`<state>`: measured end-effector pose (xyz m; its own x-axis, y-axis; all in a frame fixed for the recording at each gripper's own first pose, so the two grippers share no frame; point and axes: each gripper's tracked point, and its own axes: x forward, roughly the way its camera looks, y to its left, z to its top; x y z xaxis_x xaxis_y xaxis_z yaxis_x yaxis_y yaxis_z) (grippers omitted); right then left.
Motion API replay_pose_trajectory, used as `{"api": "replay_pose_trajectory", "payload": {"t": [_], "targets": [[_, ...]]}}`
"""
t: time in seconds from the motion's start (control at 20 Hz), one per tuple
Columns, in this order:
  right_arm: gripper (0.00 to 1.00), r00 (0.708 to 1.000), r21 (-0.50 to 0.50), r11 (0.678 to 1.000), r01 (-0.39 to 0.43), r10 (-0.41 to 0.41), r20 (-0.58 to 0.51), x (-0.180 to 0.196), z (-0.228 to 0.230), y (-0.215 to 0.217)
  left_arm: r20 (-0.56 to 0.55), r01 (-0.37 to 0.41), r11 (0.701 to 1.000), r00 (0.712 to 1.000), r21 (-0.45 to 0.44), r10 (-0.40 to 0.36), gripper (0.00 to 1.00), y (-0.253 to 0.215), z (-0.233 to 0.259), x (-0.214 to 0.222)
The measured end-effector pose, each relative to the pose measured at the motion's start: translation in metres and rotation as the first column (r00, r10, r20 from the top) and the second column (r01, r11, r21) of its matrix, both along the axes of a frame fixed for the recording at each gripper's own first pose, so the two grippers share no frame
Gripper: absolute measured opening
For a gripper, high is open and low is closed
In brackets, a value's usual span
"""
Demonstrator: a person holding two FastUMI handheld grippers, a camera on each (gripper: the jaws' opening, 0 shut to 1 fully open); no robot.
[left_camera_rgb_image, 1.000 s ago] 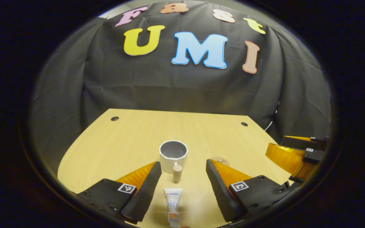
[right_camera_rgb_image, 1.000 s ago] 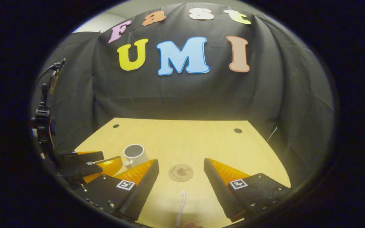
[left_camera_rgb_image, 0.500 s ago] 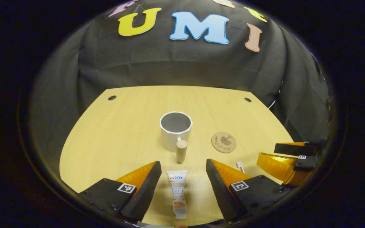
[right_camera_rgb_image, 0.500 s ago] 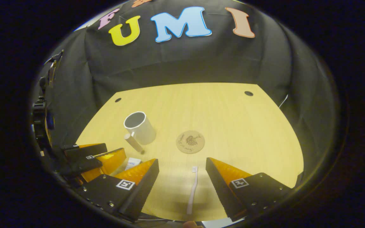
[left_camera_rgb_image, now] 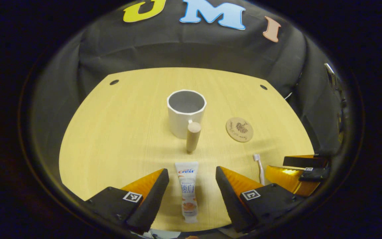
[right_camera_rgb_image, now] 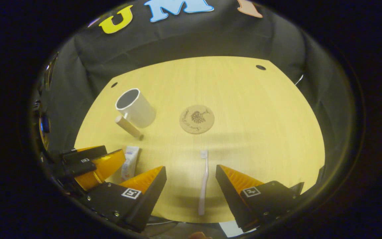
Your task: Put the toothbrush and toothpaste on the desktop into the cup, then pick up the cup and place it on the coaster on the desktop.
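A white cup (left_camera_rgb_image: 186,113) with a wooden peg handle (left_camera_rgb_image: 192,136) stands upright mid-table; in the right gripper view the cup (right_camera_rgb_image: 134,108) is at the left. A white toothpaste tube (left_camera_rgb_image: 187,191) lies flat between the fingers of my open left gripper (left_camera_rgb_image: 191,196), which hovers above it. A pale toothbrush (right_camera_rgb_image: 204,181) lies lengthwise between the fingers of my open right gripper (right_camera_rgb_image: 191,192), bristle end away from me. A round wooden coaster (right_camera_rgb_image: 196,119) sits beyond the toothbrush, right of the cup. The toothpaste (right_camera_rgb_image: 129,162) also shows beside the left gripper (right_camera_rgb_image: 91,162).
The light wooden table (left_camera_rgb_image: 118,132) has two small dark holes near its far corners (left_camera_rgb_image: 113,82) (left_camera_rgb_image: 263,87). Black cloth walls close in behind and at both sides. The table's near edge runs just under both grippers.
Both grippers have risen and tipped downward over the last second, so the table shows more fully. The toothpaste and toothbrush now lie wholly in view between the open fingers. Nothing on the table has moved.
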<state>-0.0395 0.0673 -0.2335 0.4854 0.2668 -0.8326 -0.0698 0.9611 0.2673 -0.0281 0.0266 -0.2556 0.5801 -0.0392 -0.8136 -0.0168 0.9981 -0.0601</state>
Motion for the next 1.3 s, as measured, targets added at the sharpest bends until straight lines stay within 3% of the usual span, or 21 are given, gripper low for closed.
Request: {"api": "replay_pose_trajectory", "payload": {"t": [0.35,0.75,0.85,0.9,1.05,1.1,1.15,1.2,1.25,1.3], "targets": [[0.95,0.985,-0.027,0.999,-0.039,0.034,-0.167,-0.016,-0.031,0.004,-0.249,-0.051,0.998,0.968,-0.043,0.038,0.94,0.0,-0.048,-0.029],[0.95,0.96,-0.026,0.998,-0.059,0.049,-0.277,-0.02,-0.056,0.007,-0.345,-0.038,0.998,0.939,-0.051,0.018,0.96,0.001,-0.063,-0.033],[0.95,0.955,-0.025,0.998,-0.065,0.055,-0.293,-0.019,-0.058,0.008,-0.36,-0.037,0.998,0.933,-0.053,0.015,0.9,0.0,-0.067,-0.033],[0.91,0.952,-0.023,0.998,-0.064,0.054,-0.302,-0.019,-0.061,0.009,-0.367,-0.035,0.998,0.93,-0.055,0.013,0.94,-0.001,-0.069,-0.034],[0.83,0.948,-0.028,0.998,-0.062,0.05,-0.316,-0.019,-0.065,0.007,-0.383,-0.035,0.998,0.924,-0.057,0.01,0.89,-0.003,-0.073,-0.034],[0.76,0.946,-0.029,0.997,-0.065,0.053,-0.319,-0.018,-0.065,0.007,-0.387,-0.037,0.998,0.922,-0.051,0.014,0.8,-0.002,-0.072,-0.034],[0.75,0.946,-0.035,0.997,-0.07,0.055,-0.32,-0.017,-0.065,0.005,-0.384,-0.032,0.999,0.923,-0.042,0.013,0.77,0.0,-0.075,-0.034],[0.72,0.947,-0.04,0.998,-0.054,0.039,-0.318,-0.016,-0.068,0.004,-0.385,-0.03,0.999,0.923,-0.037,0.014,0.68,0.001,-0.075,-0.032],[0.61,0.943,-0.035,0.998,-0.051,0.036,-0.33,-0.018,-0.067,0.004,-0.383,-0.027,0.999,0.924,-0.03,0.014,0.71,0.002,-0.074,-0.033],[0.49,0.944,-0.028,0.998,-0.051,0.039,-0.327,-0.016,-0.066,0.003,-0.383,-0.03,0.999,0.924,-0.035,0.015,0.67,0.002,-0.076,-0.033]]}}
